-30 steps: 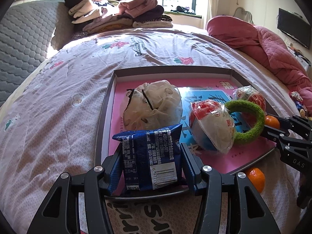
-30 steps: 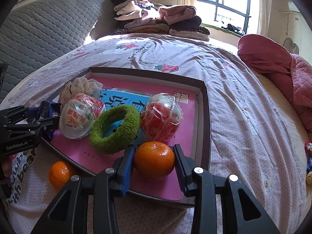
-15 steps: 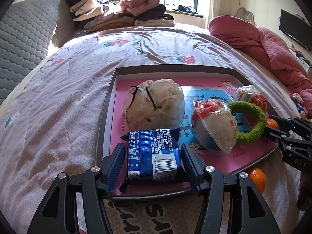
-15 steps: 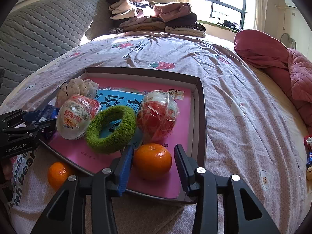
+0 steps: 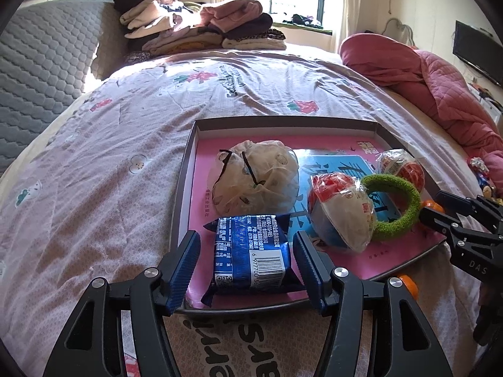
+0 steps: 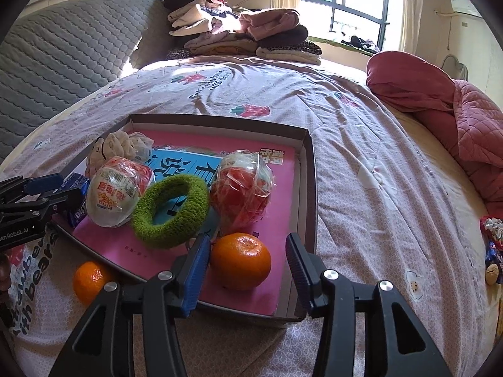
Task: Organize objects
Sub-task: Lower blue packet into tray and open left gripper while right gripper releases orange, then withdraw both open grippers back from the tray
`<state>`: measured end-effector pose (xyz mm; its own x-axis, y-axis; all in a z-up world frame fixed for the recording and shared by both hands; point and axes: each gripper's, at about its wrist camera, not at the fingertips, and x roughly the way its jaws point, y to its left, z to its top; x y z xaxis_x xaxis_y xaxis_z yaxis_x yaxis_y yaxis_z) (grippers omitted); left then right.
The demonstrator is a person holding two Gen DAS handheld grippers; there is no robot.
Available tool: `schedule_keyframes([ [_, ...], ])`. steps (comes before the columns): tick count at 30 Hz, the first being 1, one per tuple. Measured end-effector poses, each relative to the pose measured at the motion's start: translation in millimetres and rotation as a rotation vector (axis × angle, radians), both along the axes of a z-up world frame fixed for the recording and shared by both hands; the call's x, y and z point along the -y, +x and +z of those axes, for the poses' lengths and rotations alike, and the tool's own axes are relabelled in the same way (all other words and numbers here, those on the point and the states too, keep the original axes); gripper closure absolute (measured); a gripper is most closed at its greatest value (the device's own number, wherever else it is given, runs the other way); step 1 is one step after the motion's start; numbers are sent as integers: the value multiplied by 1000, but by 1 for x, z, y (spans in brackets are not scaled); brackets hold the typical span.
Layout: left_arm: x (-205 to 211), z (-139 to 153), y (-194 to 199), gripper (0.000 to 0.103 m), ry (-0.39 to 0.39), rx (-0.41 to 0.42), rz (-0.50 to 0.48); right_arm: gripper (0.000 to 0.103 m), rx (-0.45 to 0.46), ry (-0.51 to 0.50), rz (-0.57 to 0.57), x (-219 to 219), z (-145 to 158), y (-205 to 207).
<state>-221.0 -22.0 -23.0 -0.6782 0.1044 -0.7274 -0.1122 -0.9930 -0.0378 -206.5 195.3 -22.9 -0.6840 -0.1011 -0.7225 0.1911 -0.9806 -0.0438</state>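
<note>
A shallow box lid (image 5: 184,169) (image 6: 309,188) with a pink floor lies on the bed. In it lie a blue snack packet (image 5: 251,251), a cream cloth bundle (image 5: 256,176), two wrapped round snacks (image 5: 342,207) (image 6: 243,188), a green fuzzy ring (image 5: 393,201) (image 6: 171,210) and an orange (image 6: 240,260). My left gripper (image 5: 248,270) is open, its jaws apart from either side of the blue packet. My right gripper (image 6: 245,267) is open around the orange without touching it.
A second orange (image 6: 86,281) lies on the bedsheet outside the lid's near edge. Folded clothes (image 5: 201,28) are stacked at the head of the bed. A red quilt (image 5: 433,75) lies at the right. Small toys (image 6: 493,245) sit at the bed's right edge.
The left gripper lowered the blue packet into the lid and opened off it. The right gripper opened off the orange, which now rests on the lid floor.
</note>
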Motion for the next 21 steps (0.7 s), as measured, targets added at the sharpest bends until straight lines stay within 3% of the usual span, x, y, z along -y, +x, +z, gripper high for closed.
schedule_keyframes([
  [21, -9, 37, 29, 36, 44, -74, -39, 53, -89, -20, 22, 6, 35, 19],
])
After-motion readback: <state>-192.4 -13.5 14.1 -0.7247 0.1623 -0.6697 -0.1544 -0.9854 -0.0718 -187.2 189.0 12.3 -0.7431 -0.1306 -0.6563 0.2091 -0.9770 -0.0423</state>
